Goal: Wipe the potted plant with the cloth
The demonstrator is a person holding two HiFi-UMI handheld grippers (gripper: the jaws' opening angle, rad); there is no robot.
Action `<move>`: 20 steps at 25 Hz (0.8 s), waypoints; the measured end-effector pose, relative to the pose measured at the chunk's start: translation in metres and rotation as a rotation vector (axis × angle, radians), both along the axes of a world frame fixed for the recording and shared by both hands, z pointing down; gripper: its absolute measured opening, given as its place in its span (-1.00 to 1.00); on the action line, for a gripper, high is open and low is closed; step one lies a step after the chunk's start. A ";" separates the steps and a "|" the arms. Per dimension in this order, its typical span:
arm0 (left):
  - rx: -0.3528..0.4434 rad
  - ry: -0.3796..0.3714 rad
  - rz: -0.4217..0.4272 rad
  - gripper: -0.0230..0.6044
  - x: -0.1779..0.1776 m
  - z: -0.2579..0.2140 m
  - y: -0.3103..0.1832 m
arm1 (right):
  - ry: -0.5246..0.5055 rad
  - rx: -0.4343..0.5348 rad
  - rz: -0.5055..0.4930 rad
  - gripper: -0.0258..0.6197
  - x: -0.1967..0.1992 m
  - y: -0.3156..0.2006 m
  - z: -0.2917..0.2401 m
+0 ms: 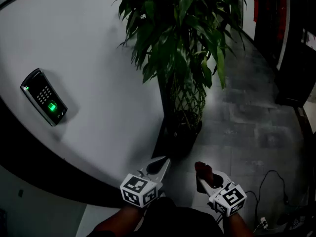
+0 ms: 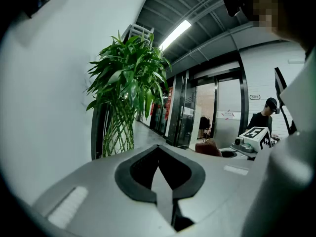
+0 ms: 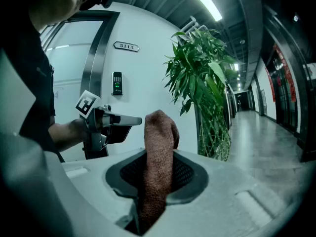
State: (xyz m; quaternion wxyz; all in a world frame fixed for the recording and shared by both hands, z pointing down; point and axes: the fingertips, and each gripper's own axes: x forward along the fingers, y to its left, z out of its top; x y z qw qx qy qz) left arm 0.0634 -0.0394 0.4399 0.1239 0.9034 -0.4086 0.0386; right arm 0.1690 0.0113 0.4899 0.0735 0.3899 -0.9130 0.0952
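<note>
**Cloth (image 3: pixel 159 132) clamped, plant (image 1: pixel 177 38) not yet reached**

My right gripper (image 1: pixel 206 176) has its jaws closed on the cloth, which stands up between them in a rounded wad. My left gripper (image 1: pixel 159 166) is closed tight with nothing in it. The plant stands at twelve o'clock from both, against the wall (image 1: pixel 98 83), apart from the cloth.

I judge the main risk to be the leaves. They look thin and springy, so a hard push could bend or tear one, or it could slide off the cloth unwiped unless my empty gripper backs it. Pressing high up might also rock the pot (image 1: pixel 180 137). The cable (image 1: pixel 269 181) at four o'clock could catch a foot.

The cloth is reddish-brown and nubby, like towelling. The leaves are long, pointed and glossy, above stems woven into a lattice. The pot is dark, and the wall is smooth, white and curved.
</note>
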 end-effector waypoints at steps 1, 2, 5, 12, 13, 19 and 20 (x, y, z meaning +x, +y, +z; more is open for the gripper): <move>0.004 0.003 -0.002 -0.87 -0.002 -0.002 -0.003 | 0.000 -0.001 0.002 -0.70 0.000 -0.002 0.000; 0.007 0.006 -0.004 -0.87 -0.004 -0.003 -0.007 | -0.001 -0.003 0.005 -0.70 -0.001 -0.003 0.000; 0.023 0.016 -0.012 -0.87 -0.012 -0.011 -0.020 | -0.002 -0.005 0.016 -0.70 -0.004 -0.013 -0.003; 0.078 0.069 -0.031 -0.78 -0.042 -0.035 -0.076 | 0.031 0.026 0.021 -0.70 -0.023 -0.057 -0.014; 0.090 0.085 -0.034 -0.76 -0.047 -0.042 -0.086 | 0.047 0.042 0.016 -0.70 -0.028 -0.065 -0.019; 0.221 0.148 -0.050 -0.68 -0.074 -0.106 -0.142 | 0.188 0.187 -0.005 -0.70 -0.059 -0.127 -0.070; 0.245 0.153 -0.054 -0.67 -0.078 -0.119 -0.152 | 0.227 0.223 -0.009 -0.70 -0.065 -0.138 -0.083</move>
